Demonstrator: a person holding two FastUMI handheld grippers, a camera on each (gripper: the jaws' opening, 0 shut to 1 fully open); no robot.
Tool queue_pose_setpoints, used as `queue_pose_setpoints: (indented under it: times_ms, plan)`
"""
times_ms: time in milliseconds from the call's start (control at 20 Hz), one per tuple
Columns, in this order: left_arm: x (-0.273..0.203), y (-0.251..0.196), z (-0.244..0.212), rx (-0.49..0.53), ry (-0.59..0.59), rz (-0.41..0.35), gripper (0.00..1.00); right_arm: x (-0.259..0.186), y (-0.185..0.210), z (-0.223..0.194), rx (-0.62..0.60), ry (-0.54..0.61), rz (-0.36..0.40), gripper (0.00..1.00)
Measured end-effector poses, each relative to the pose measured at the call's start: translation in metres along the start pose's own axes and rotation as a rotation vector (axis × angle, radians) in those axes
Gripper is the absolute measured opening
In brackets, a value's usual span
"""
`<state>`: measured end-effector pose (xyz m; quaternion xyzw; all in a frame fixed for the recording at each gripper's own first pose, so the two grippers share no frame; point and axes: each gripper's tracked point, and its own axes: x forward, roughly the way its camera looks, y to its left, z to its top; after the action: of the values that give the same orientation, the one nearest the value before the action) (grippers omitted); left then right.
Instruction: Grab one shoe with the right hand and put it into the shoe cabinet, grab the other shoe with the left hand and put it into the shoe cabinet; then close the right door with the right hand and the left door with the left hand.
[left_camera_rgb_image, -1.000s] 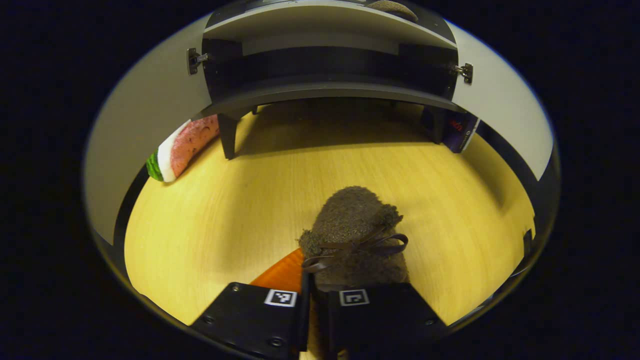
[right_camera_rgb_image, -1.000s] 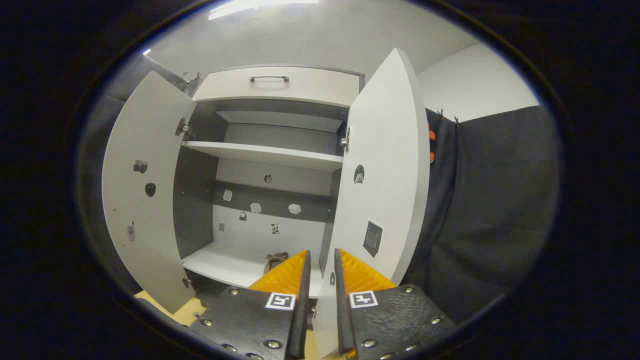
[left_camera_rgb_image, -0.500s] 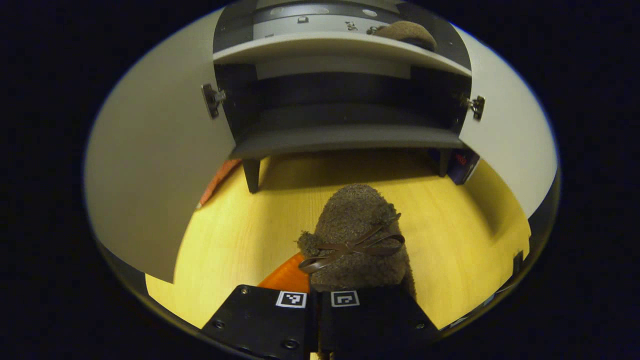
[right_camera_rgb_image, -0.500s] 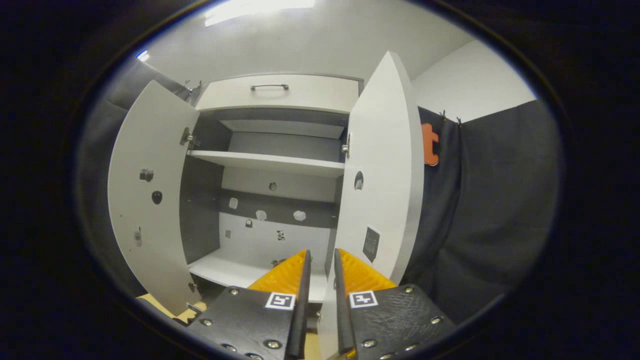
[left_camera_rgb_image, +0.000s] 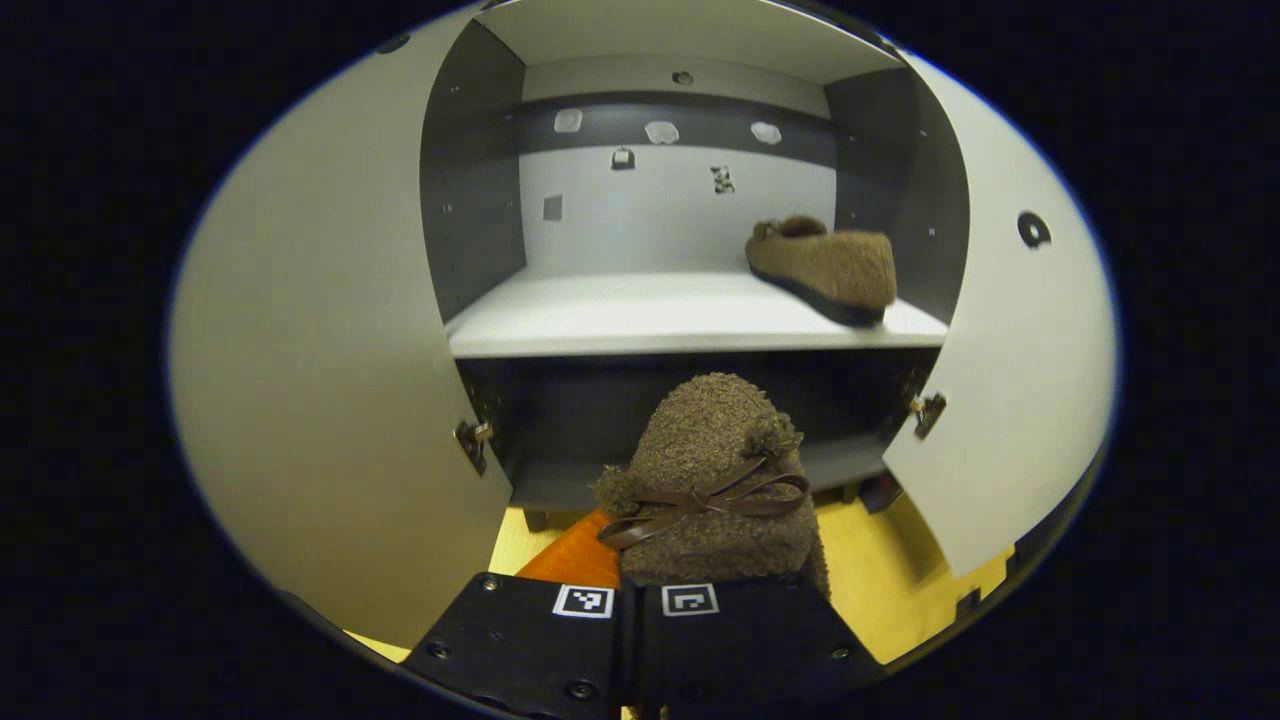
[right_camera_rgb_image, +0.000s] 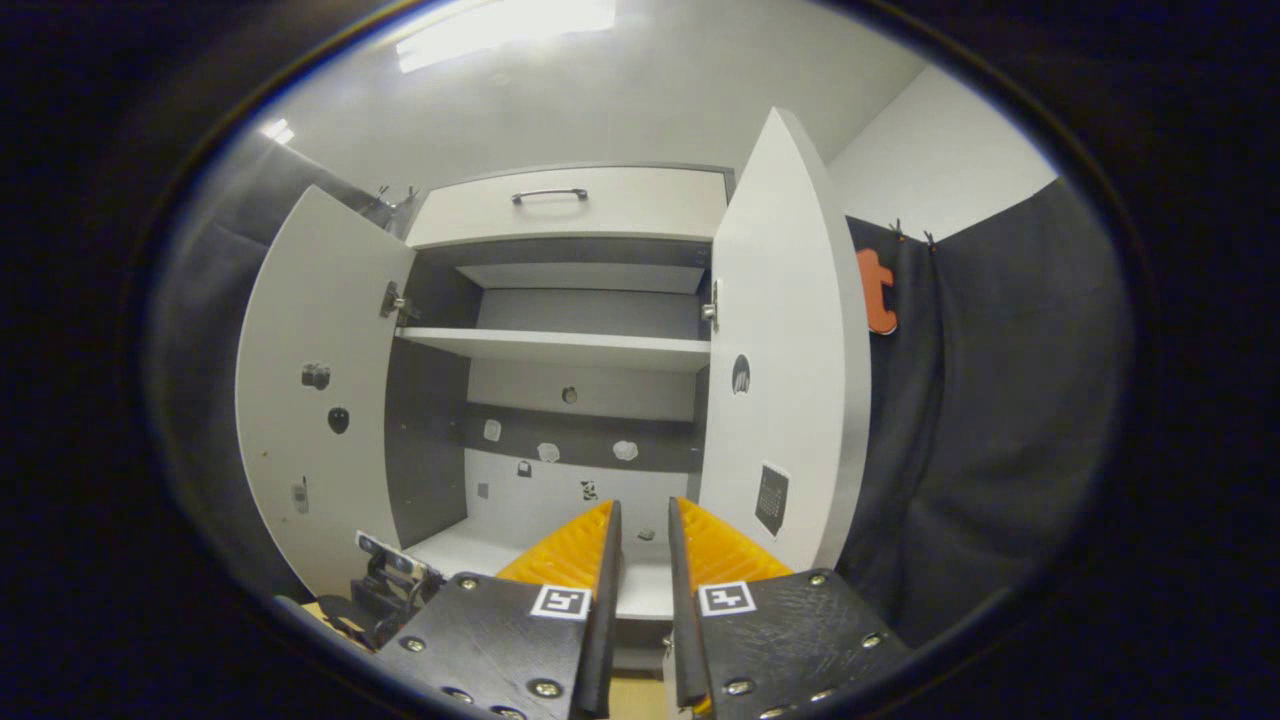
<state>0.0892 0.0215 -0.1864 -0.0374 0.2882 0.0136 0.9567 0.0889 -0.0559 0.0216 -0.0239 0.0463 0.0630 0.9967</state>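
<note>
A brown fuzzy shoe with a ribbon bow (left_camera_rgb_image: 715, 470) is held off the floor, my left gripper (left_camera_rgb_image: 640, 560) shut on its heel end. It hangs in front of the open shoe cabinet, just below the edge of the pale lower shelf (left_camera_rgb_image: 650, 320). The other brown shoe (left_camera_rgb_image: 825, 265) lies on that shelf at the right, near the side wall. My right gripper (right_camera_rgb_image: 641, 510) faces the cabinet from farther back. Its fingers stand almost together with a narrow slit and nothing between them. The dark body of the other gripper (right_camera_rgb_image: 385, 590) shows low on the left.
Both cabinet doors stand open: the left door (left_camera_rgb_image: 330, 380) and right door (left_camera_rgb_image: 1010, 350) flank the held shoe. The right door (right_camera_rgb_image: 780, 350) rises just ahead of my right gripper. A drawer with a handle (right_camera_rgb_image: 550, 195) tops the cabinet. Wooden floor (left_camera_rgb_image: 900, 560) lies below.
My left gripper has lifted the shoe off the floor and carried it up toward the cabinet, level with the lower shelf. The right gripper has drifted slightly and stays as it was.
</note>
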Motion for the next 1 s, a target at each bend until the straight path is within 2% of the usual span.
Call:
queue_pose_setpoints:
  times_ms: [300, 600, 850, 1000]
  plan:
    - [0.019, 0.004, 0.091, -0.048, -0.082, -0.020, 0.04, -0.001, -0.001, -0.003, 0.030, 0.003, -0.003, 0.25]
    - [0.072, 0.015, 0.164, -0.035, -0.140, 0.013, 0.04, -0.011, -0.005, -0.008, 0.036, 0.017, -0.036, 0.25]
    - [0.118, 0.014, 0.200, -0.069, -0.146, 0.031, 0.04, -0.024, -0.020, -0.013, 0.024, 0.037, -0.093, 0.25]
    - [0.142, 0.014, 0.209, -0.055, -0.135, 0.047, 0.03, -0.030, -0.028, -0.013, 0.013, 0.045, -0.129, 0.25]
